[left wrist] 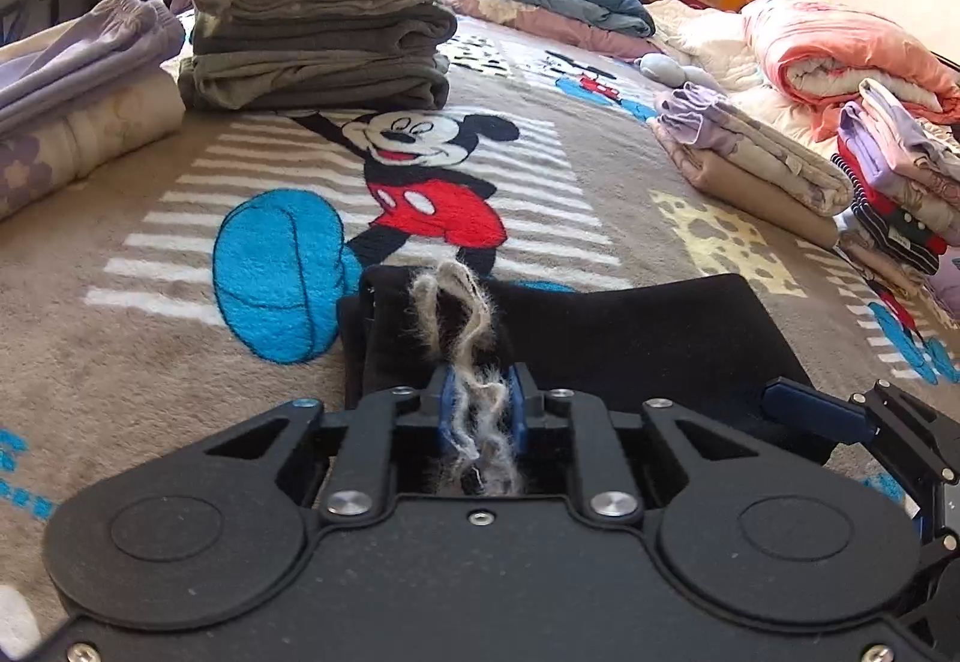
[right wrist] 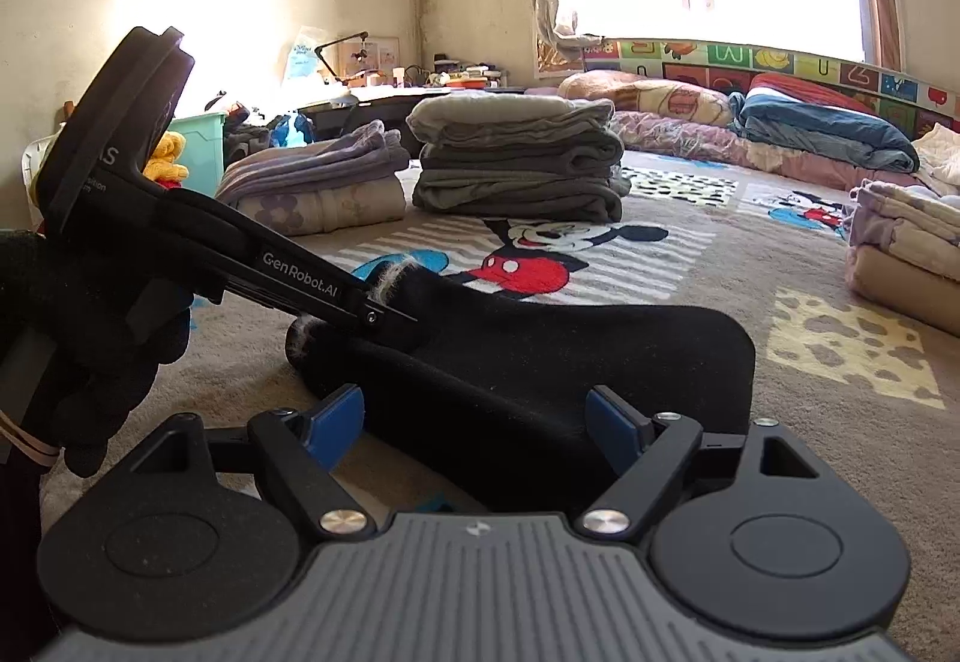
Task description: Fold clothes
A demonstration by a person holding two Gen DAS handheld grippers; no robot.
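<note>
A black garment (left wrist: pixel 630 338) lies folded on the Mickey Mouse blanket (left wrist: pixel 420 170), with a fuzzy grey-white trim (left wrist: pixel 462 314) at its left end. My left gripper (left wrist: pixel 480 404) is shut on that trimmed end, the fuzz pinched between its blue pads. In the right wrist view the garment (right wrist: pixel 570 362) spreads ahead, and the left gripper (right wrist: pixel 384 317) comes in from the left onto its far end. My right gripper (right wrist: pixel 474 422) is open, its blue pads either side of the garment's near edge. The right gripper also shows in the left wrist view (left wrist: pixel 828 410).
A stack of folded grey clothes (left wrist: pixel 318 38) stands at the back of the blanket. Folded lilac bedding (left wrist: pixel 78 92) is at the left. More folded piles (left wrist: pixel 780 164) and rolled quilts (left wrist: pixel 840 56) line the right. A cluttered desk (right wrist: pixel 390 92) is far behind.
</note>
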